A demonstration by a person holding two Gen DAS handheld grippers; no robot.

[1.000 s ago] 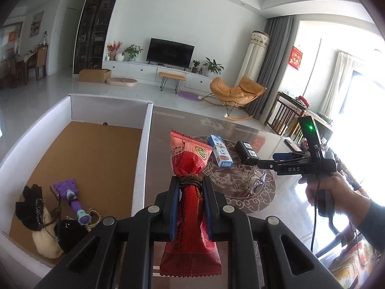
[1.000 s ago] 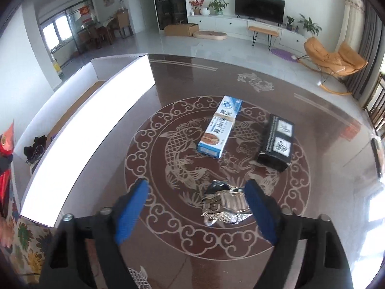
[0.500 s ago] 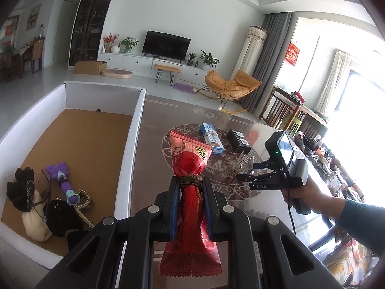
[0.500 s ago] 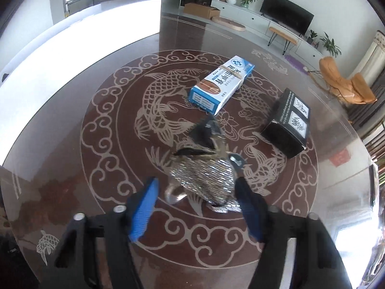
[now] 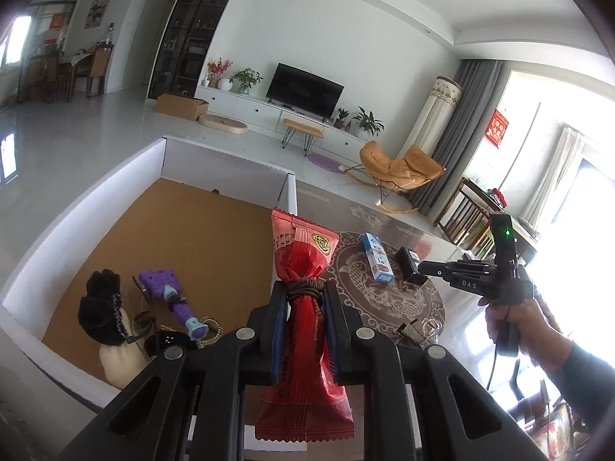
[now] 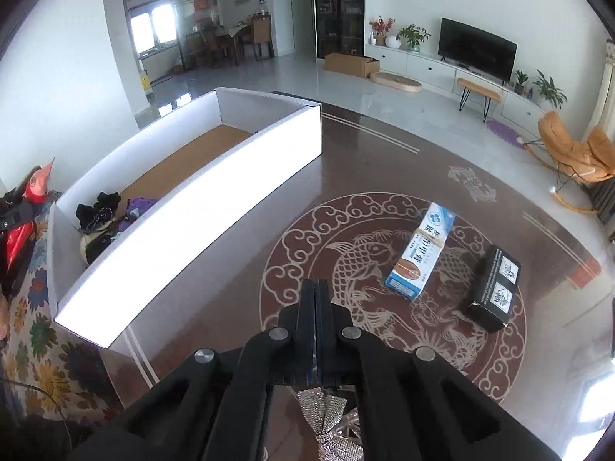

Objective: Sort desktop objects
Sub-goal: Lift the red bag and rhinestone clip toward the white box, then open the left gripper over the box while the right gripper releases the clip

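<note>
My left gripper (image 5: 305,307) is shut on a red snack packet (image 5: 303,307) tied with brown cord and holds it above the near end of the white box (image 5: 226,153). My right gripper (image 6: 316,296) is shut, its blue pads pressed together. A silver sequined hair clip (image 6: 330,418) hangs under its body; in the left wrist view the clip (image 5: 421,328) shows low over the table, below the right gripper (image 5: 426,269). I cannot tell whether the pads pinch it. A blue-and-white carton (image 6: 421,255) and a black box (image 6: 496,288) lie on the fish-pattern table.
The white box with a cork floor (image 6: 226,138) stands left of the table. It holds a black-and-cream pouch (image 5: 105,319), a purple toy (image 5: 169,296) and a bead string (image 5: 209,326). A floral cloth (image 6: 34,345) lies at the near left.
My right gripper has shut and risen from the table; the silver clip that lay between its open fingers now hangs under it. My left gripper has swung left towards the box, still holding the packet.
</note>
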